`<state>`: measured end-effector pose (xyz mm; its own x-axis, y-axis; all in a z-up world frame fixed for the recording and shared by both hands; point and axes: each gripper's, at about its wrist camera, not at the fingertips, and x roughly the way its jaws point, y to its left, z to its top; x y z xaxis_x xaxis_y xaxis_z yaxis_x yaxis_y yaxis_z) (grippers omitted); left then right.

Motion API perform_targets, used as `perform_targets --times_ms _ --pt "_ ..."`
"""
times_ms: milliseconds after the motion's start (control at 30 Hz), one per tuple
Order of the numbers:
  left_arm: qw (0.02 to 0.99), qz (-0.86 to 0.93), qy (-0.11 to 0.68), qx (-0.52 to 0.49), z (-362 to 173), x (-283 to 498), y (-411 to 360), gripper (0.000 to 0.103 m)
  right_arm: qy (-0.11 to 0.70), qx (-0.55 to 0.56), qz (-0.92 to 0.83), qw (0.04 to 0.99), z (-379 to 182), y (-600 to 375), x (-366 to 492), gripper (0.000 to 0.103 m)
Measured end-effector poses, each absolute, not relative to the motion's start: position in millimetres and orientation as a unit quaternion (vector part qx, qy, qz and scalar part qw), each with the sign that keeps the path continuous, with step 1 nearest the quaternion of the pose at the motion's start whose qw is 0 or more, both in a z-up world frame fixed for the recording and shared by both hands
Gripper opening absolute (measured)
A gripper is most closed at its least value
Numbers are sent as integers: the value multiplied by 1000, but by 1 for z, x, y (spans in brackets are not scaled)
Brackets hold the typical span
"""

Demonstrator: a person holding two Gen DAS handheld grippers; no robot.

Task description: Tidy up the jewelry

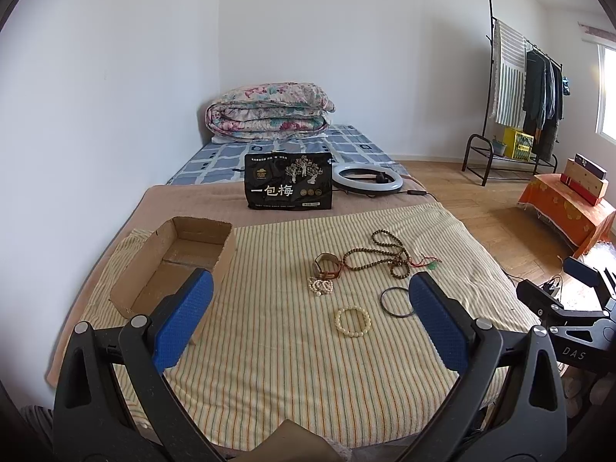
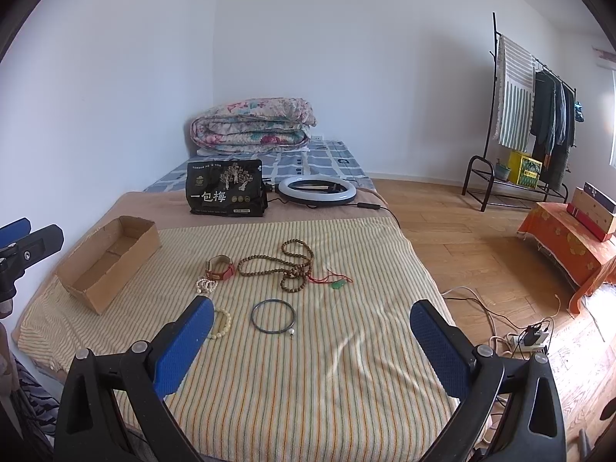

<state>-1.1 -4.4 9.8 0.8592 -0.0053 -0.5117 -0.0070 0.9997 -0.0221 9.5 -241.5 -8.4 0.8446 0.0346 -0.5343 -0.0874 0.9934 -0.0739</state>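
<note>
We hold our left claw (image 1: 308,323) wide open over the near end of the bed, and it has nothing in it. Our right claw (image 2: 312,342) is wide open too, and it holds nothing. Both hang above the striped towel (image 2: 308,385) that covers the bed.

Just past the claws lies a cream bead bracelet (image 1: 352,322). Beside it, to the right, is a thin dark bangle (image 2: 273,316). A little farther on we see a small white bead bracelet (image 1: 320,287), touching a watch with a reddish strap (image 1: 328,265). Right of the watch lies a long string of brown beads (image 2: 285,263), all looped up. Next to that is a green pendant on a red cord (image 2: 338,285).

On the left side of the towel sits an open cardboard box (image 1: 173,265). It looks empty.

Farther back stands a black bag (image 1: 288,181), with a white ring light (image 1: 367,179) beside it. At the far end is a folded flowery quilt (image 1: 269,111).
</note>
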Motion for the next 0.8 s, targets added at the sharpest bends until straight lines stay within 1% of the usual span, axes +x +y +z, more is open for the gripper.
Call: perform_targets --times_ms 800 --pt "965 0 262 -11 11 -2 -6 103 279 -49 35 958 -10 -238 10 103"
